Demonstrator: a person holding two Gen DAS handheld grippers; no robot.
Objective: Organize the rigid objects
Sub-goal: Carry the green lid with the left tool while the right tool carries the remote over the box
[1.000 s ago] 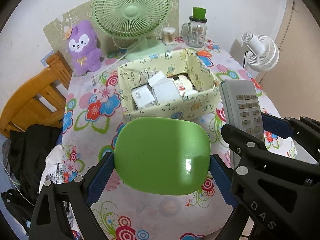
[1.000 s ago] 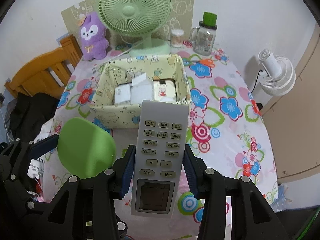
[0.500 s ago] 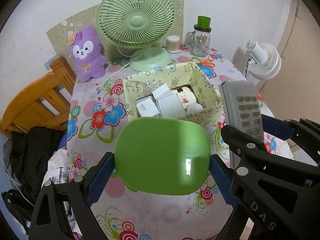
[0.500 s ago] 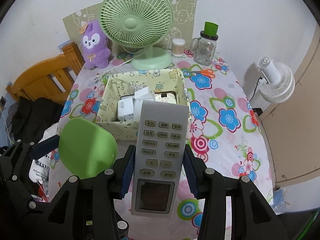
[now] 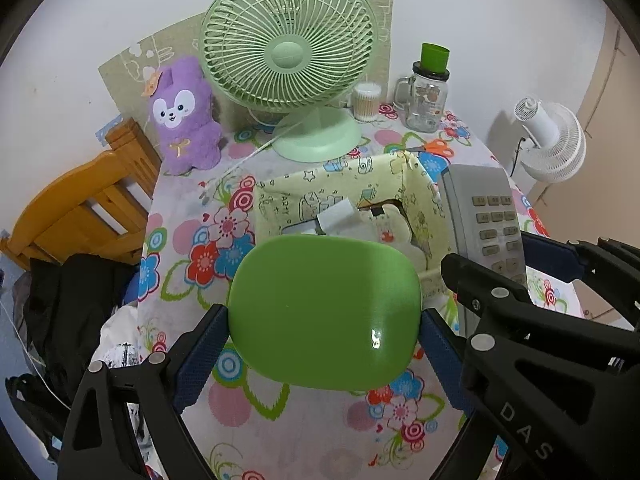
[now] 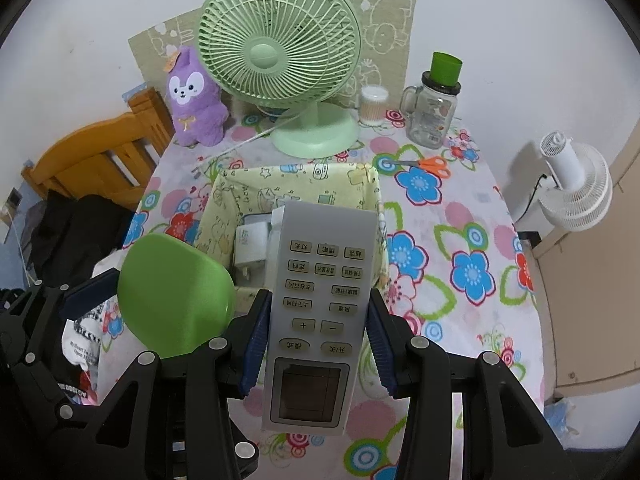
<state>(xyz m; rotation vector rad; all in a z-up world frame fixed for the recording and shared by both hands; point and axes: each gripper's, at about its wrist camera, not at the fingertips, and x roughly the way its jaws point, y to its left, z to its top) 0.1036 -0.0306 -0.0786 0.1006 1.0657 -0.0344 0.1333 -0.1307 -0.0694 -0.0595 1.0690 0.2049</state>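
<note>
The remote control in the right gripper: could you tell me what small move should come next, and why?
Probably ease the right gripper forward and down over the yellow fabric box. It is shut on the remote control, whose far end already overlaps the box's near wall, and small white items lie inside, so the box looks like the collecting place.

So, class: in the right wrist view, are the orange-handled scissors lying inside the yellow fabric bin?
No, the orange-handled scissors lie on the floral tablecloth, outside the yellow fabric bin, right of its far corner.
</note>
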